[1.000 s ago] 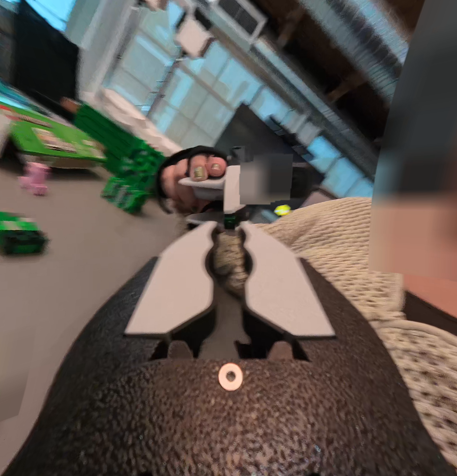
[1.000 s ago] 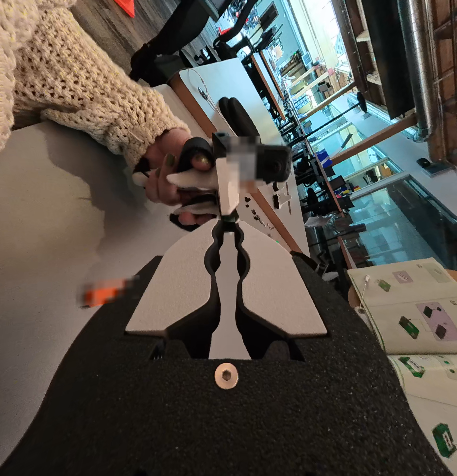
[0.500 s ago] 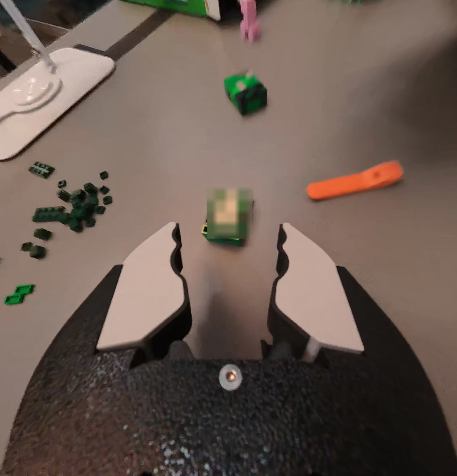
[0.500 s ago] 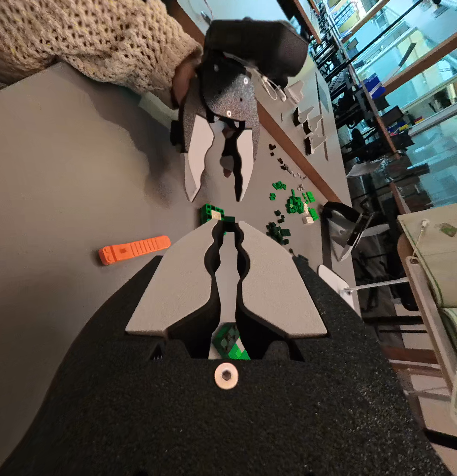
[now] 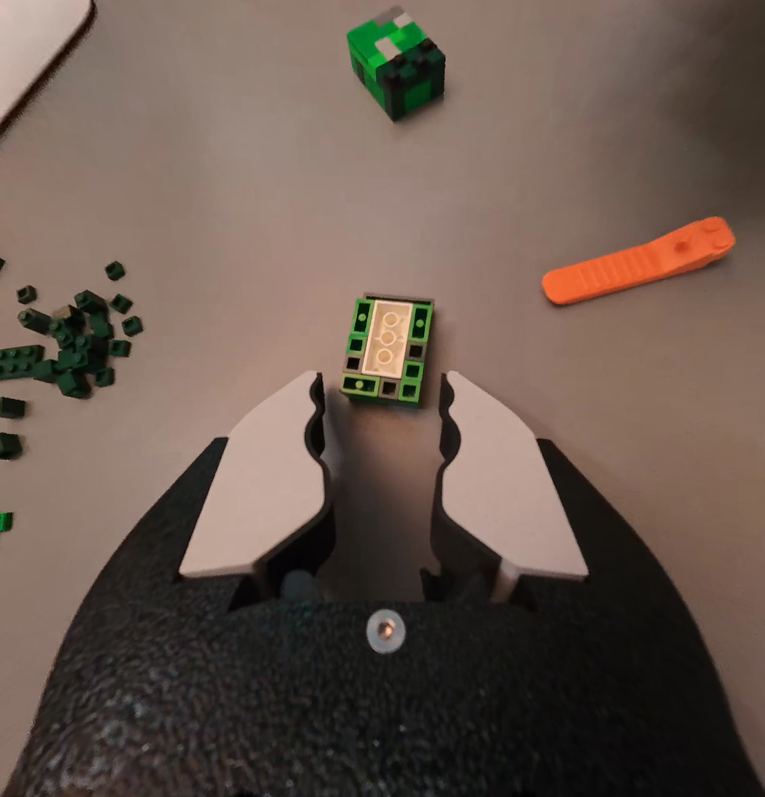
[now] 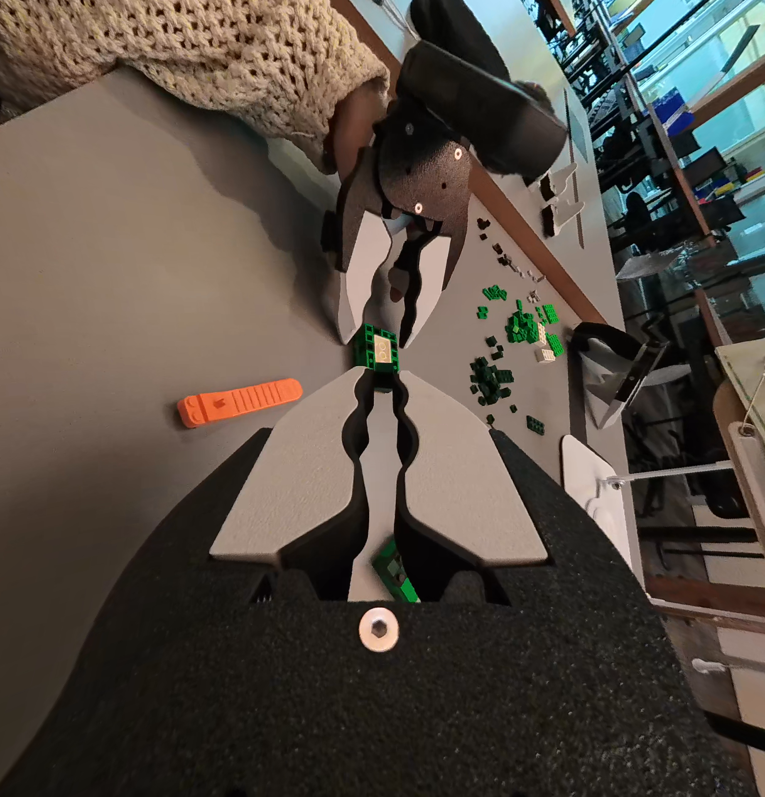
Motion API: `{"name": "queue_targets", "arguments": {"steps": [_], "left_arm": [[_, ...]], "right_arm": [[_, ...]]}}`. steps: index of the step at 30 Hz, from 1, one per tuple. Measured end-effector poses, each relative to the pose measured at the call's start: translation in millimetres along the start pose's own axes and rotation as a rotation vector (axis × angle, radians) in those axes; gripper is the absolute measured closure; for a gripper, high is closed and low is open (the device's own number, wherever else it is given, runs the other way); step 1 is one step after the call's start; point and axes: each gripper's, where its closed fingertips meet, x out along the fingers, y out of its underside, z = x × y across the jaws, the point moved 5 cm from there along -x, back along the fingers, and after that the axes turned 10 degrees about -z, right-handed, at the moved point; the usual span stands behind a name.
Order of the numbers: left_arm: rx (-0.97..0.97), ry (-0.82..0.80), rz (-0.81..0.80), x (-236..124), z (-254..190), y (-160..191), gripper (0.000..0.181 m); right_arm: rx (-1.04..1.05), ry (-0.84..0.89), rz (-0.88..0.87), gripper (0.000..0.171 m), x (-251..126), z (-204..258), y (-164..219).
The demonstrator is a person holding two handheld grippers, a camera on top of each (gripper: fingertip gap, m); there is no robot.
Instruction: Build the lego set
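A green lego assembly (image 5: 387, 351) with a white centre lies studs-down on the grey table (image 5: 242, 194). My left gripper (image 5: 381, 381) is open, its tips just short of the assembly on either side. In the right wrist view the left gripper (image 6: 374, 340) points down with the assembly (image 6: 376, 351) at its tips. My right gripper (image 6: 381, 375) is shut on a small dark green brick (image 6: 383, 383), held close to the assembly's near side. A finished green and black cube (image 5: 396, 69) stands farther back.
An orange brick separator (image 5: 639, 265) lies right of the assembly and also shows in the right wrist view (image 6: 238, 401). A pile of dark green bricks (image 5: 70, 345) lies left. Brighter green bricks (image 6: 527, 327) and a white stand base (image 6: 588, 474) sit near the table edge. The left gripper's tips are roughly 15 centimeters from the right gripper's. The orange brick separator (image 5: 639, 265) is about 9 centimeters from both grippers' fingertips. The right camera catches it too, in the right wrist view (image 6: 245, 392).
My left gripper swung from facing the right gripper in the air down to the table, opened, and came up to the assembly. My right gripper stayed shut on its brick and tilted toward the table.
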Motion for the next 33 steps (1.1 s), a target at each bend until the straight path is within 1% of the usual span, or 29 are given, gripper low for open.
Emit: {"name": "queue_targets", "arguments": {"steps": [3,5,6,7,10,14,17,18,20,22,26,29,31,33], "left_arm": [[0.004,-0.012,0.011,1.5,0.5,-0.8,0.135],[-0.005,-0.002,0.010,3.4,-0.3,-1.5,0.143],[0.004,-0.009,0.007,4.2,-0.1,-2.1,0.144],[0.038,-0.043,0.006,4.7,1.6,-3.1,0.144],[0.247,-0.196,-0.026,3.7,1.3,-12.0,0.145],[0.347,-0.266,-0.164,10.1,-13.5,-26.9,0.145],[0.455,-0.313,-0.233,7.4,-19.3,-33.0,0.145],[0.453,-0.319,-0.264,4.5,-20.4,-35.6,0.145],[0.408,-0.321,-0.307,-0.9,-19.0,-37.5,0.145],[0.357,-0.327,-0.316,-4.6,-13.6,-34.9,0.145],[0.244,-0.359,-0.368,-11.0,-2.5,-31.8,0.145],[0.226,-0.392,-0.387,-15.0,1.6,-33.2,0.145],[0.229,-0.395,-0.394,-16.1,1.6,-34.0,0.145],[0.225,-0.394,-0.391,-15.4,1.7,-33.2,0.145]], "right_arm": [[0.012,-0.006,-0.003,0.163,0.5,0.7,1.5],[0.016,-0.009,0.000,0.163,1.2,1.6,2.7],[0.016,-0.010,0.003,0.163,1.6,2.0,3.3],[0.016,-0.010,0.008,0.163,2.0,2.3,3.9],[0.018,0.004,0.037,0.164,2.4,1.7,7.0],[0.051,0.177,0.062,0.164,1.1,-10.2,14.0],[0.150,0.282,0.030,0.164,6.5,-3.3,16.4],[0.160,0.303,0.029,0.164,9.2,2.8,17.9],[0.152,0.284,0.068,0.164,14.8,19.1,23.8],[0.136,0.302,0.106,0.163,17.3,29.7,29.4],[0.157,0.435,0.024,0.164,21.3,40.2,34.3],[-0.014,0.466,0.005,0.164,25.7,40.7,28.5],[-0.028,0.430,0.003,0.164,30.3,43.8,27.2],[-0.035,0.442,0.030,0.163,30.6,42.7,30.3]]}}
